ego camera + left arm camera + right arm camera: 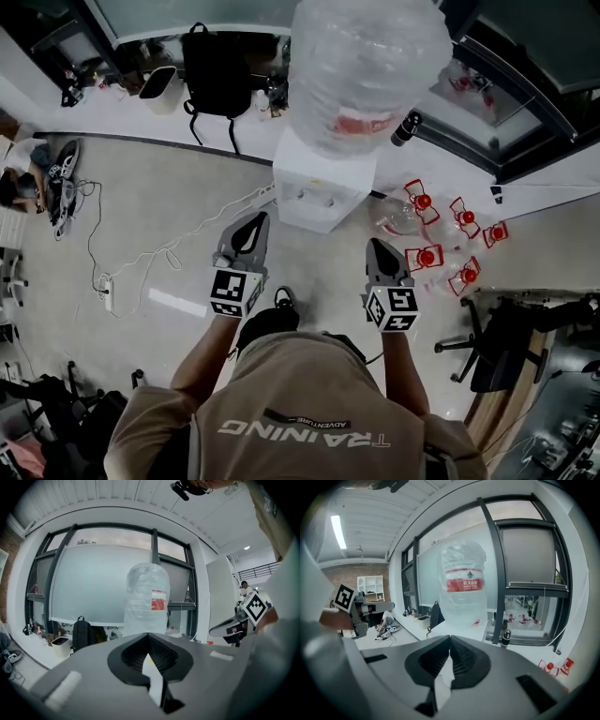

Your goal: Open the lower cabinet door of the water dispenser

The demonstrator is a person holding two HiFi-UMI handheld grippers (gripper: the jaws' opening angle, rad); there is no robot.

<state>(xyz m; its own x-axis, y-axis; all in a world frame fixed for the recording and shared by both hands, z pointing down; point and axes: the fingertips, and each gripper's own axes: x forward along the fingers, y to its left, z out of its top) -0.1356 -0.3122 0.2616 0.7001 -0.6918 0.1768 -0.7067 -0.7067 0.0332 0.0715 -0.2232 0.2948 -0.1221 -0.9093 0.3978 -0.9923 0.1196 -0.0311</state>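
On the floor (187, 187) by the window wall, the water dispenser (314, 192) stands with a big water bottle (366, 66) upended on its top. The person faces its front. The left gripper (255, 217) and right gripper (377, 244) are held out side by side, near the dispenser but not touching it. Both pairs of jaws are together with nothing between them.

Both gripper views look along the jaws at the bottle, so the grippers seem aimed high, as if merely carried toward the machine. The lower cabinet door should lie low on the front face, below the taps. No view shows it: the head view looks down from above, and each gripper's body hides that part.

Bare floor lies between the person and the dispenser, which should leave room to crouch and for a door to swing out. A cable (141, 267) trails on the left, past a backpack (216, 70) against the wall. Empty bottles (441, 234) with red caps crowd the right side, and an office chair (502, 342) stands further back on the right.
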